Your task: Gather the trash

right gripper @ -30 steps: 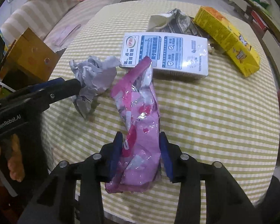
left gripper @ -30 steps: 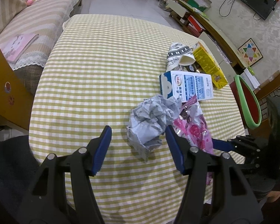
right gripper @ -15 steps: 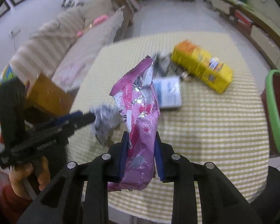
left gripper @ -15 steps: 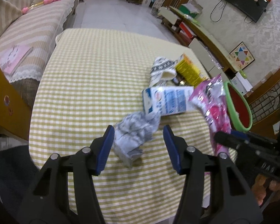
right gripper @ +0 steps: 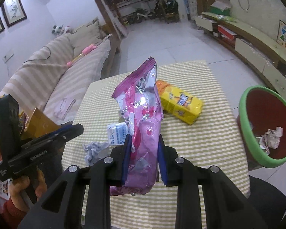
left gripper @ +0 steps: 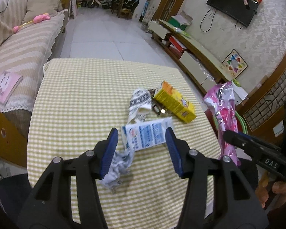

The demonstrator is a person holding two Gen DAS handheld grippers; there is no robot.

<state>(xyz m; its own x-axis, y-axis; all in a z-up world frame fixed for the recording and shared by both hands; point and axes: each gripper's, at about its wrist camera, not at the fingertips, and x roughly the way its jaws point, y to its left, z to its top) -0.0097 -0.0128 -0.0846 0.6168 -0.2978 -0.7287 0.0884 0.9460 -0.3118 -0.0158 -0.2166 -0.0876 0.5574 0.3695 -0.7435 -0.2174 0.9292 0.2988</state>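
On the left, the striped beige sofa (left gripper: pixel 19 45) ran close beside the yellow-checked cloth-covered counter (left gripper: pixel 82 95), whose far half lay bare. The left claw (left gripper: pixel 141 150) hung above the near edge, jaws closing with only air between them; one crumpled grey paper wad (left gripper: pixel 117 168) lay below its left pad. Further right lay one white-and-blue carton (left gripper: pixel 146 135), one patterned paper cup (left gripper: pixel 140 103) and one yellow box (left gripper: pixel 173 103). The right claw (right gripper: pixel 143 158) was clamped on one pink foil snack bag (right gripper: pixel 143 114), lifted off the counter. Just past the right edge stood one red bin with a green rim (right gripper: pixel 246 129), holding crumpled paper (right gripper: pixel 272 137).
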